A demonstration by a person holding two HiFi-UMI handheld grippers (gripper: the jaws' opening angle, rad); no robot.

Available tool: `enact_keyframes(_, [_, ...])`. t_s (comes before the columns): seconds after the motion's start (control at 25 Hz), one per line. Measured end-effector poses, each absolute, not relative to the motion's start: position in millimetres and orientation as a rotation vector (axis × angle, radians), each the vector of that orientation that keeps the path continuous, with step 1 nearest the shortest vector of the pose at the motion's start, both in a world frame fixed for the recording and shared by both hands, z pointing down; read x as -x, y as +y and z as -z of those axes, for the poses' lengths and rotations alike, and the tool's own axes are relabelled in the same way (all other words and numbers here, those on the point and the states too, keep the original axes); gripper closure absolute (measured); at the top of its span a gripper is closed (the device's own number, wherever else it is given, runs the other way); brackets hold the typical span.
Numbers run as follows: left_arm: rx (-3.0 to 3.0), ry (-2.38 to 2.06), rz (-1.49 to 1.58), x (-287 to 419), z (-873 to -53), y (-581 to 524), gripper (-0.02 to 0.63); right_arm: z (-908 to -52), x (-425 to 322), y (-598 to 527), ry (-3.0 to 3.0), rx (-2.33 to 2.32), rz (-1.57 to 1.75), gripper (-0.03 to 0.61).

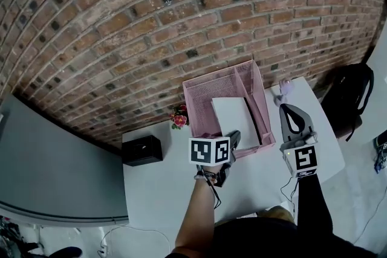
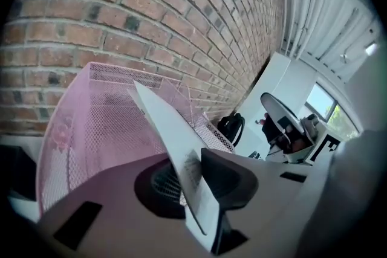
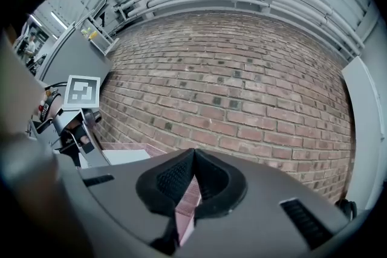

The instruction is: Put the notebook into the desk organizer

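The near edge of the notebook (image 1: 233, 113) and part of the organizer (image 1: 199, 109) front wall sit behind the left claw (image 1: 233, 139). The purple thing (image 1: 286, 89) at the far corner of the desk (image 1: 157, 190) is too small to name.

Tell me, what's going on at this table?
A person works two handheld grippers over a white table. The white notebook lies inside the pink wire-mesh desk organizer by the brick wall. Its near edge sits between the left gripper's jaws, which stand slightly apart. The right gripper hangs shut and empty beside the organizer.

Grey left gripper (image 1: 234, 137) — marker cube (image 1: 210, 151); black sleeve (image 1: 311, 202)
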State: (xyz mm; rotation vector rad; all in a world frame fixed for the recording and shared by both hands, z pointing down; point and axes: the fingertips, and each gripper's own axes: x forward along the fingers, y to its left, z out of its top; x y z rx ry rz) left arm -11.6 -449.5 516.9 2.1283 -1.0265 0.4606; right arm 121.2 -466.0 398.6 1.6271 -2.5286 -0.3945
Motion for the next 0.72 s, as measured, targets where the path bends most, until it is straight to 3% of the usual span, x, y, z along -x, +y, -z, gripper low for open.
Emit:
enact_keyframes(0.32, [-2.178, -1.128, -0.641, 13, -518, -453, 0.515, -399, -118, -465, -2.529, -1.623, 0.405, 0.558])
enact_keyframes(0.56, [-2.203, -1.131, -0.609, 14, -516, -454, 0.505, -400, -117, -463, -2.514, -1.607, 0.406, 0.558])
enact_keyframes(0.64, [-2.206, -1.184, -0.649, 19, -518, -455, 0.477, -399, -117, -462, -2.521, -1.612, 0.405, 0.558])
enact_keyframes(0.72, [-2.197, -1.271, -0.775, 31, -527, -456, 0.394, -399, -116, -461, -2.520, -1.613, 0.404, 0.558])
